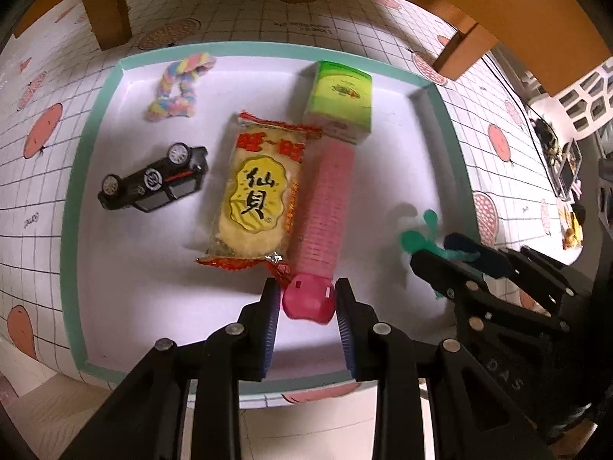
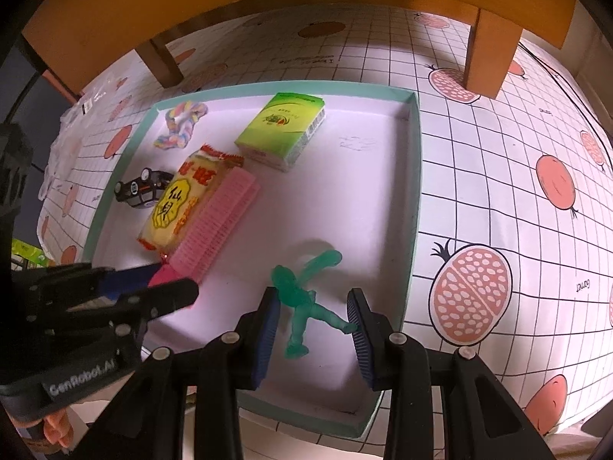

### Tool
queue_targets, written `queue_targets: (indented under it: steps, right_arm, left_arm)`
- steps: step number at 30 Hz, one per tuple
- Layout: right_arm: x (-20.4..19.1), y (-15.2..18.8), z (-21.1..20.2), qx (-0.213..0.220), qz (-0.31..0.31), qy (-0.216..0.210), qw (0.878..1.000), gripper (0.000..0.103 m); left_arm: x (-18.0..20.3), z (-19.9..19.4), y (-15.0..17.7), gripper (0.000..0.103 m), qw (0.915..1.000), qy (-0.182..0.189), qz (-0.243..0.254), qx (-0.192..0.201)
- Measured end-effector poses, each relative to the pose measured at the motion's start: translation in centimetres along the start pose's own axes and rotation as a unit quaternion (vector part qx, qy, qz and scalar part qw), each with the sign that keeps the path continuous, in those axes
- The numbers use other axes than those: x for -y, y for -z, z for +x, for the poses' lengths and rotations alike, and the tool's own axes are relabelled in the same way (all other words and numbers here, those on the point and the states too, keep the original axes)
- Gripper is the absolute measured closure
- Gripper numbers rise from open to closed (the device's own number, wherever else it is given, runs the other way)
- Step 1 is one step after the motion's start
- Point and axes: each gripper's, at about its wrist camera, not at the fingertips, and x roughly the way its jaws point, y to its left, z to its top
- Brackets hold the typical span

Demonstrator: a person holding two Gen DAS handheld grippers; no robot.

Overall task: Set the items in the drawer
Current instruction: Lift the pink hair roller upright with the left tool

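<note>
Drawer (image 1: 95, 122) comes first, a big white tray with a teal rim that sits on the fruit cloth (image 2: 498, 176), and every place below is told from it. Up past its far rim stands a wooden table (image 2: 268, 11), with the legs on the cloth.

Inside the drawer, in the middle, lies the pink comb (image 1: 325, 207). It is long, so it lies flat along the floor. The left gripper (image 1: 308, 303) has its blue pads tight on the comb's handle end, near the drawer's close rim, likely to set it down softly.

The yellow snack bag (image 1: 256, 191) lies right against the comb. The green box (image 1: 341, 96) sits at the far rim, touching the comb's tip. The black toy car (image 1: 153, 182) lies tipped over toward the drawer's left side, so it cannot roll. The rainbow rope (image 1: 180, 84) is in the far left corner.

Smallest is the green toy man (image 2: 302, 306), low over the drawer's near right part. The right gripper (image 2: 316, 318) pinches him between its pads; I think he is not quite down yet, but the view is blurry
</note>
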Motion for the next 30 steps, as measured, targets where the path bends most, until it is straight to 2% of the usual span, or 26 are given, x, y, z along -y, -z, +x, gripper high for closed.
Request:
queue_targets:
  steps: [9, 12, 19, 23, 27, 30]
  right_arm:
    - [0.5, -0.1, -0.4, 0.009, 0.011, 0.001, 1.000, 0.064]
    - [0.7, -0.2, -0.5, 0.012, 0.016, 0.002, 1.000, 0.064]
    - [0.9, -0.3, -0.8, 0.019, 0.022, 0.004, 1.000, 0.064]
    - [1.0, -0.2, -0.7, 0.017, 0.028, 0.004, 0.999, 0.064]
    - [1.1, -0.3, -0.7, 0.018, 0.030, 0.004, 0.999, 0.064]
    - [1.2, -0.2, -0.8, 0.018, 0.032, 0.004, 0.999, 0.064]
  left_arm:
    - [0.2, -0.8, 0.4, 0.072, 1.0000, 0.007, 0.006, 0.000]
    - [0.2, -1.6, 0.2, 0.072, 0.9997, 0.018, 0.001, 0.017]
    - [1.2, -2.4, -0.6, 0.072, 0.9976, 0.017, 0.031, 0.059]
    - [1.7, -1.6, -1.5, 0.072, 0.9965, 0.021, 0.043, 0.068]
    - [1.4, -0.8, -1.8, 0.072, 0.9964, 0.008, 0.049, 0.068]
    - [1.1, -0.8, -1.9, 0.067, 0.9963, 0.018, 0.044, 0.072]
